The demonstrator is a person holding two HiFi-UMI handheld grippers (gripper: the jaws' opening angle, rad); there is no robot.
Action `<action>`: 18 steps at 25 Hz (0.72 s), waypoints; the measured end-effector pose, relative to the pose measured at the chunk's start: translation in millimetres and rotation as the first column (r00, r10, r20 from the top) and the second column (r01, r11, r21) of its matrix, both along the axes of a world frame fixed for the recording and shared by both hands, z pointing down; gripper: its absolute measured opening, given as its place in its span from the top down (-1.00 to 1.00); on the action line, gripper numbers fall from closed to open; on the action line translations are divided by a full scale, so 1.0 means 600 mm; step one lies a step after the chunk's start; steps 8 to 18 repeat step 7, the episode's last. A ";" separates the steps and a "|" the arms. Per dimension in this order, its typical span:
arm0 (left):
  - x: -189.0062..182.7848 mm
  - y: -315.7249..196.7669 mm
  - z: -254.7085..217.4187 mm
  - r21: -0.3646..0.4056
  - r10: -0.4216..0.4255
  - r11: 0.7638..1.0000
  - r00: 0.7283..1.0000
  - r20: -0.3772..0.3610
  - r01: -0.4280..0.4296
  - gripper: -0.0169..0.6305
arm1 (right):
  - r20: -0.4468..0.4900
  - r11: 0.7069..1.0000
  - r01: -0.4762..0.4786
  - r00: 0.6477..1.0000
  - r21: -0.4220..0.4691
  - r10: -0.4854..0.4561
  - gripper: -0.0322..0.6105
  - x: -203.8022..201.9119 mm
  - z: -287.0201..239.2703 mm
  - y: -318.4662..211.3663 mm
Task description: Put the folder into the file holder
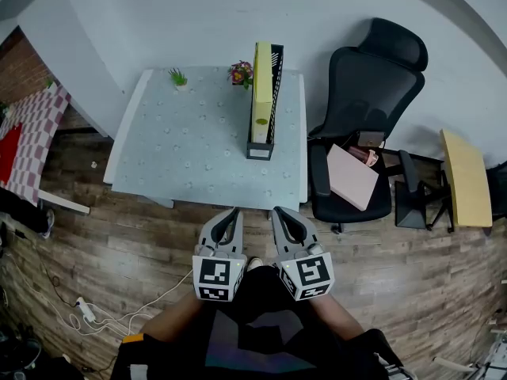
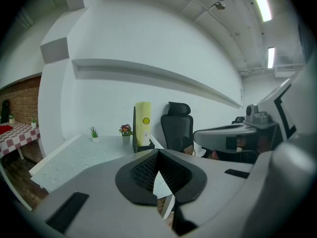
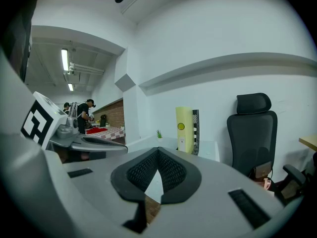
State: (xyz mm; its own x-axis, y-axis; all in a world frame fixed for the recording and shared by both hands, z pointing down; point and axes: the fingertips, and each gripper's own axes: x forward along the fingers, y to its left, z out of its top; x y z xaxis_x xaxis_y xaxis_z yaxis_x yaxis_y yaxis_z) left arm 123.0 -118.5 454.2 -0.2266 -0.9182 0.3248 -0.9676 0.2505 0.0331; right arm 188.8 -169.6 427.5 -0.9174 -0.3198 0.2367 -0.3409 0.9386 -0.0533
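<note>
Left gripper (image 1: 230,218) and right gripper (image 1: 283,217) are held closed, nothing gripped.
Yellow folder (image 1: 261,93) is judged seated in file holder (image 1: 260,150); grippers are best held clear of the table (image 1: 174,149).

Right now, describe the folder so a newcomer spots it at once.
Find the pale table against the white wall; a black file holder stands near its right edge. The folder stands upright inside it, the only yellow thing on the table.

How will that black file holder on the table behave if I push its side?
The file holder looks tall and narrow, so a side push probably tips it. Its perforated wall suggests it is light, though the yellow folder standing inside adds weight up high.
</note>
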 end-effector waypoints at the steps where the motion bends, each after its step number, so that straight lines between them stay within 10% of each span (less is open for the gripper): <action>1: -0.001 0.000 -0.001 0.003 -0.001 1.000 1.000 0.001 0.001 0.93 | 0.001 1.000 0.000 1.000 0.000 0.000 0.85 0.000 -0.001 0.000; 18: 0.001 0.001 -0.008 0.009 0.002 1.000 1.000 0.007 -0.002 0.93 | 0.002 1.000 -0.001 1.000 0.000 0.001 0.85 0.002 -0.004 0.003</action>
